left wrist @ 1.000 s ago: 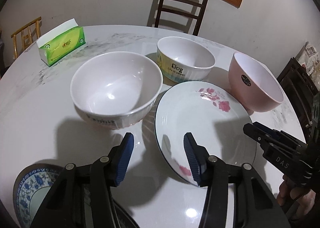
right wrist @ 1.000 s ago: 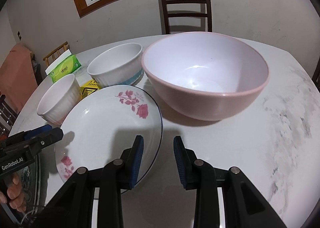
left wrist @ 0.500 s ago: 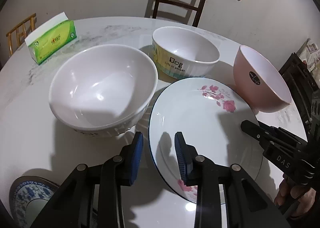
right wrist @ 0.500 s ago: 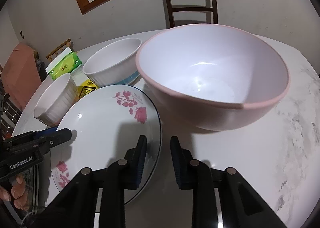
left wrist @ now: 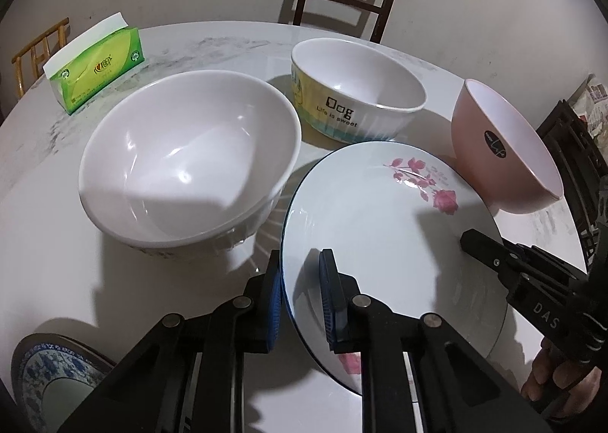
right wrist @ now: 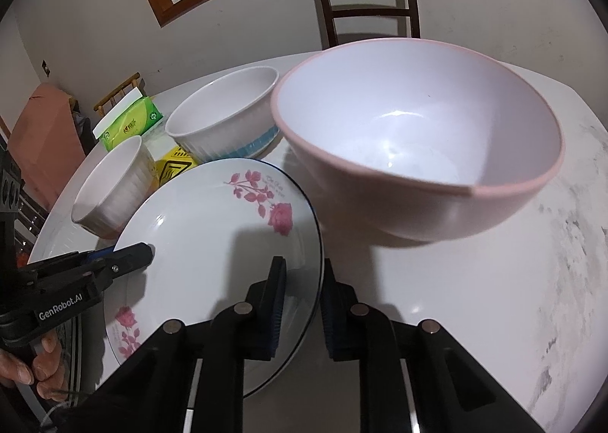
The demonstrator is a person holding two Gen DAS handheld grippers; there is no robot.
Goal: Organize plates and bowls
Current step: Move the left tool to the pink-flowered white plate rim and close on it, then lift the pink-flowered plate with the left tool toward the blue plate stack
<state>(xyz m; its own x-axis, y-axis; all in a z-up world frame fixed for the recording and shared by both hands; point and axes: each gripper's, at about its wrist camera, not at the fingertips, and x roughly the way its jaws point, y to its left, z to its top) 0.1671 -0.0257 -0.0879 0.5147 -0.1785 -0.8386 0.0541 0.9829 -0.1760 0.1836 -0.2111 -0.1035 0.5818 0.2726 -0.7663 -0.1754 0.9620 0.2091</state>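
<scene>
Rose plate (left wrist: 380, 243) sits on the worktop (left wrist: 38, 205), pinched at opposite edges by both tongs. Left tongs (left wrist: 300, 300) have just been closing and now clamp the plate's left rim, one blue pad under the edge, the other on the inner face. Right tongs (right wrist: 302, 303) have likewise just been closing and straddle the right rim the same way, pads on it. White bowl (left wrist: 190, 167) is just left of the plate, "Dog" bowl (left wrist: 357, 91) behind it, pink bowl (right wrist: 418, 140) at the plate's far right edge; can't tell if touching. Green tissue pack (left wrist: 97, 68) far left, well apart. Blue patterned plate (left wrist: 45, 376) near the worktop's front-left edge.
</scene>
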